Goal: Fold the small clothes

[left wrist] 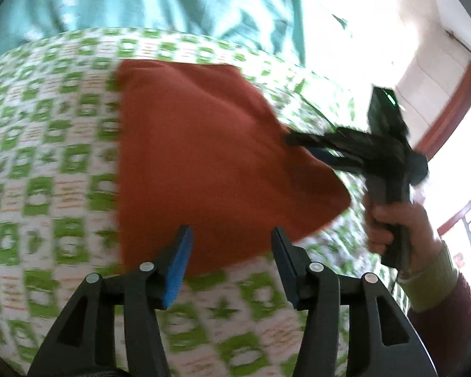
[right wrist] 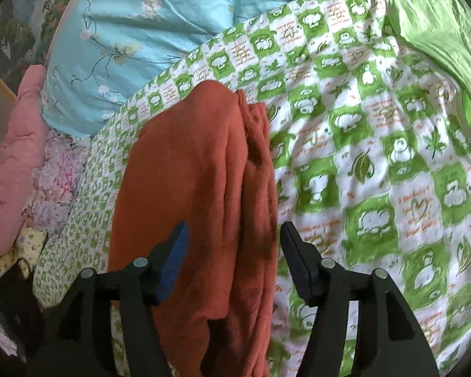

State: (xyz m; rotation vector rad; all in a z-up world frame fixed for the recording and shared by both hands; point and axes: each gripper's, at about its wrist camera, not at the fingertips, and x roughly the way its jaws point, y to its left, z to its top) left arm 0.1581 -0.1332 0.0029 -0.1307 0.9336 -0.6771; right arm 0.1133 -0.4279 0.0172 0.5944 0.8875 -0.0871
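Note:
A rust-orange small garment (left wrist: 210,163) lies folded on a green-and-white checked bedsheet (left wrist: 47,163). My left gripper (left wrist: 232,235) is open and empty, just over the garment's near edge. In the left wrist view my right gripper (left wrist: 301,146) reaches the garment's right edge, held by a hand (left wrist: 395,226); the view is blurred. In the right wrist view the garment (right wrist: 197,194) runs lengthwise with a fold ridge, and my right gripper (right wrist: 234,235) is open with its jaws on either side of the cloth.
A light blue flowered quilt (right wrist: 135,31) lies beyond the sheet (right wrist: 376,157). A pink padded item (right wrist: 12,157) and a floral cloth (right wrist: 59,176) sit at the left. A plain green cloth (right wrist: 439,37) lies at the far right. A bright window (left wrist: 468,169) is at the right.

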